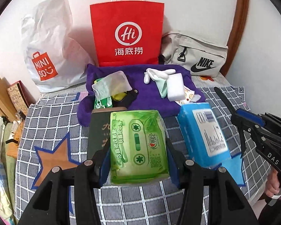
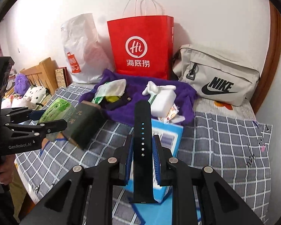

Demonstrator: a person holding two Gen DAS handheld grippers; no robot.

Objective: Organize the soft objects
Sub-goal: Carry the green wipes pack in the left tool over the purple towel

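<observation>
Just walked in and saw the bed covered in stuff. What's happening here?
A person is sorting items with two handheld grippers. The left gripper clamps a green wet-wipes pack; the right gripper grips a black watch strap. A purple towel, blue tissue pack and three bags lie on the bed.

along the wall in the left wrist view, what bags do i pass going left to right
white plastic bag → red paper bag → grey nike bag

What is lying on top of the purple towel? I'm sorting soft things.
On the purple towel: a mesh pouch, white gloves, a mint sock and a white sponge block. Whatever lies beneath them is hidden.
</observation>
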